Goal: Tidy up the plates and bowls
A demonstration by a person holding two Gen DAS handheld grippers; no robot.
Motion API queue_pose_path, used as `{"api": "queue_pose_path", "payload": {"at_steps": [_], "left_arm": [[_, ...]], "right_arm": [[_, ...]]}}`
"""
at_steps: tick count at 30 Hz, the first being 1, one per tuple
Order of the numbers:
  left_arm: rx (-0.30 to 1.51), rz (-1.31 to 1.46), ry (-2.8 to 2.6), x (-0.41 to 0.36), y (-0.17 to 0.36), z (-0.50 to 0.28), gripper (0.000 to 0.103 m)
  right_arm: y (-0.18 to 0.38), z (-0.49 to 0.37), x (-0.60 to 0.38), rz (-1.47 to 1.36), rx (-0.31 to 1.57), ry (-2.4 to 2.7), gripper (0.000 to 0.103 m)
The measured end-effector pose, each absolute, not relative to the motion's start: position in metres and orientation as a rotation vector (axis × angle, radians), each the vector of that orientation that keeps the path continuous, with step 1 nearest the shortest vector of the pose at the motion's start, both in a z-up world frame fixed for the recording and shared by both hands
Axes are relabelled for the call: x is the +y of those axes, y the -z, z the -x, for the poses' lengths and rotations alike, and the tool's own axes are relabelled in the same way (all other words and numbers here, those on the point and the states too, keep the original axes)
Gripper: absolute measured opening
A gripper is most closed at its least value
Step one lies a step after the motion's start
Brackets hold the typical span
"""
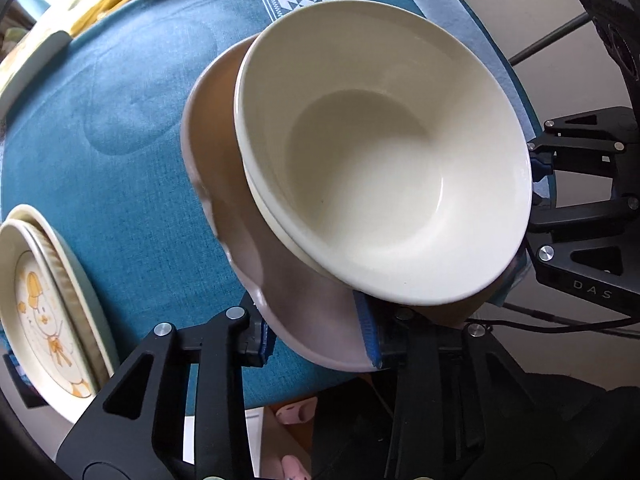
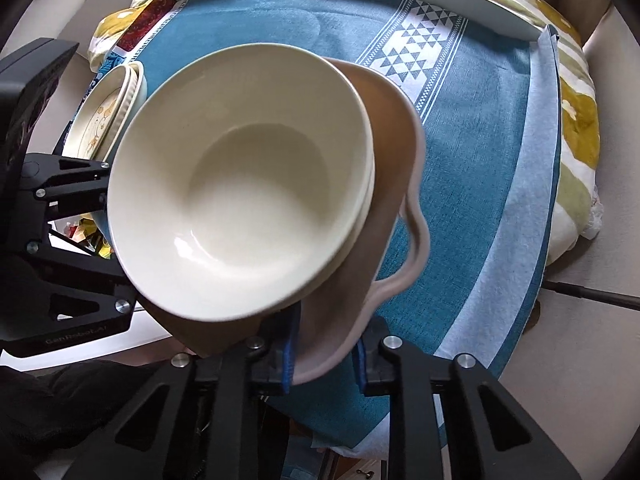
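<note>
A cream bowl (image 1: 380, 152) sits nested in a second cream bowl, both resting on a pinkish-brown plate with a wavy rim (image 1: 224, 208). The stack is held tilted above the blue tablecloth. My left gripper (image 1: 318, 338) straddles the plate's near rim with its blue pads; the jaws look closed on it. My right gripper (image 2: 324, 356) grips the opposite rim of the same plate (image 2: 396, 216), with the bowls (image 2: 248, 184) on top. Each gripper shows at the edge of the other's view.
A stack of cream plates with a duck picture (image 1: 44, 312) lies at the table's left edge, also in the right wrist view (image 2: 108, 120). The round table has a blue cloth (image 1: 120, 128) with a white triangle-patterned band (image 2: 420, 52). Floral bedding (image 2: 576, 120) lies beyond.
</note>
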State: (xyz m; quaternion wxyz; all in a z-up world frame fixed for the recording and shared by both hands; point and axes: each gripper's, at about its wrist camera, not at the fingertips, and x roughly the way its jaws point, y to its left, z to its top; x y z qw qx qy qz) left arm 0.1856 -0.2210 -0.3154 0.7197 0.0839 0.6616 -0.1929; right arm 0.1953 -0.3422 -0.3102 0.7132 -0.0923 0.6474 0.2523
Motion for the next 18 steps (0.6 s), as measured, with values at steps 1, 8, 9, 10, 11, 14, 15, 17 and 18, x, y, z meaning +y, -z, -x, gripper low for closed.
{"api": "queue_pose_path", "payload": {"at_steps": [1, 8, 9, 10, 11, 14, 15, 17, 18], "left_arm": [[1.45, -0.184, 0.434, -0.221, 0.315, -0.184, 0.031], [1.397, -0.213, 0.428, -0.222, 0.31, -0.175, 0.031], [1.392, -0.207, 0.425, -0.222, 0.309, -0.174, 0.031], [1.386, -0.204, 0.423, -0.221, 0.308, -0.173, 0.031], [1.378, -0.203, 0.419, -0.221, 0.307, -0.172, 0.031], [1.358, -0.206, 0.403, -0.219, 0.305, -0.173, 0.031], [1.352, -0.207, 0.396, -0.218, 0.302, -0.172, 0.031], [1.338, -0.208, 0.385, -0.214, 0.299, -0.169, 0.031], [1.329, -0.21, 0.378, -0.208, 0.295, -0.169, 0.031]], "right_arm": [[0.31, -0.194, -0.342, 0.206, 1.424, -0.562, 0.021], [0.306, -0.191, -0.336, 0.24, 1.375, -0.563, 0.021], [0.305, -0.191, -0.336, 0.239, 1.368, -0.566, 0.021], [0.304, -0.191, -0.336, 0.245, 1.361, -0.569, 0.021], [0.303, -0.192, -0.336, 0.251, 1.355, -0.57, 0.021], [0.3, -0.194, -0.335, 0.256, 1.33, -0.575, 0.021], [0.299, -0.195, -0.334, 0.25, 1.322, -0.578, 0.021], [0.296, -0.196, -0.331, 0.252, 1.306, -0.585, 0.021], [0.293, -0.198, -0.33, 0.256, 1.294, -0.591, 0.021]]}}
